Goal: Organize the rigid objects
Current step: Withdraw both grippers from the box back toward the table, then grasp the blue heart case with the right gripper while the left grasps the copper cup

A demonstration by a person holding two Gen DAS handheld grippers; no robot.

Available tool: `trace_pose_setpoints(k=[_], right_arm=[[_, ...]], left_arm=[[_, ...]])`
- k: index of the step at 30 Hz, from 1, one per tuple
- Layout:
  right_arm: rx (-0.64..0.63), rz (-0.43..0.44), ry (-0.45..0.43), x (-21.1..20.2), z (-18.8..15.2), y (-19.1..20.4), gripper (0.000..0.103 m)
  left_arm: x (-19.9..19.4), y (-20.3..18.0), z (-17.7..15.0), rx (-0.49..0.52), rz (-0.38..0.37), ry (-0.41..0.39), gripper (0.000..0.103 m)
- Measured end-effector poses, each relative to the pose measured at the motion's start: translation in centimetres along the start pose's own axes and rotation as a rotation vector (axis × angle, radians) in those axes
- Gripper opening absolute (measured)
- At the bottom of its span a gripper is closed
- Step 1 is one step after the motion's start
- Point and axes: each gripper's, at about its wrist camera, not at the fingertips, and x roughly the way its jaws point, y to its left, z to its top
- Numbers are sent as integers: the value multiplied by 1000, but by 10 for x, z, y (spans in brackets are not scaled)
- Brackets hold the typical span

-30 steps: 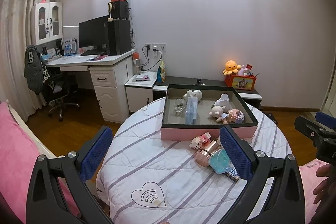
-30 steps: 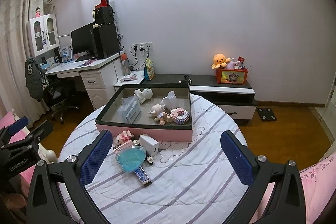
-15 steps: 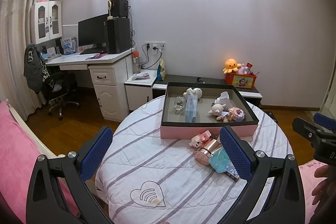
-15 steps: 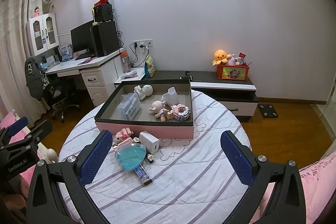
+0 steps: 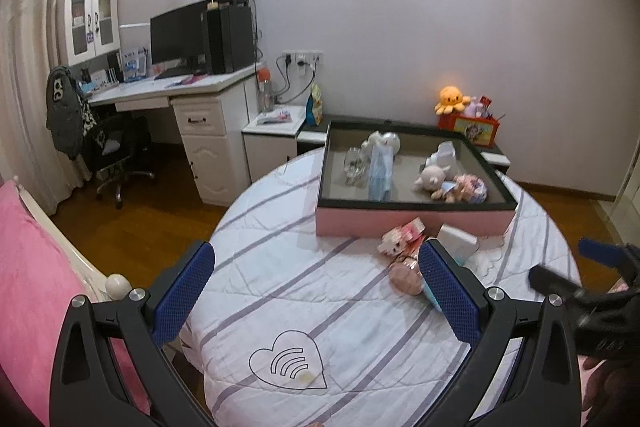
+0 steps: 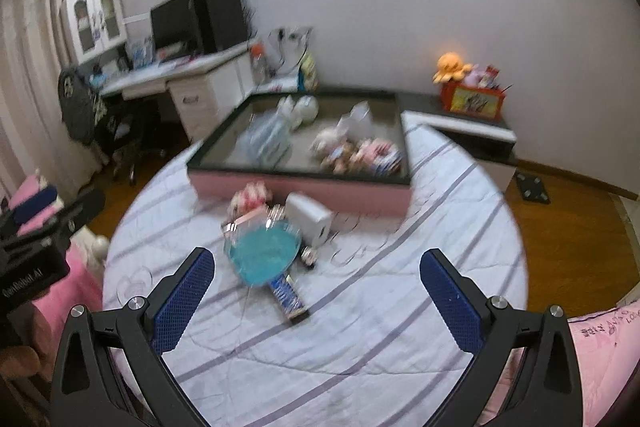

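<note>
Blue-padded right gripper (image 6: 316,301) hovers over table (image 6: 400,307), jaws wide apart.

A home bedroom: pink bed (image 5: 28,267), computer desk (image 5: 176,87), plush octopus (image 5: 452,99).

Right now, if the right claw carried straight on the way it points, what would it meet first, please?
Probably the blue paddle lying on the table, just ahead of the open right claw and slightly left of centre; depth is unclear through the motion blur.
</note>
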Motion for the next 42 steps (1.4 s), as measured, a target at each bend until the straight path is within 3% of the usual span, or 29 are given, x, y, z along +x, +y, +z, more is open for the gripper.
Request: trace_pose_setpoints(k=[7, 16, 18, 20, 21, 42], right_arm=[[-17, 66, 102, 51, -9, 13, 103], [-2, 131, 149, 89, -1, 15, 103], [-6, 134, 163, 98, -1, 15, 97], [5, 154, 165, 103, -2, 13, 83], [6, 149, 165, 105, -2, 12, 75], [78, 123, 143, 85, -11, -51, 75]], left_arm=[[29, 8, -12, -14, 15, 63, 103], [51, 9, -16, -15, 14, 103, 103], [54, 7, -16, -12, 11, 109, 103], [56, 5, -17, -6, 6, 114, 103], [56, 5, -17, -4, 5, 115, 103], [77, -54, -29, 80, -97, 179, 103]])
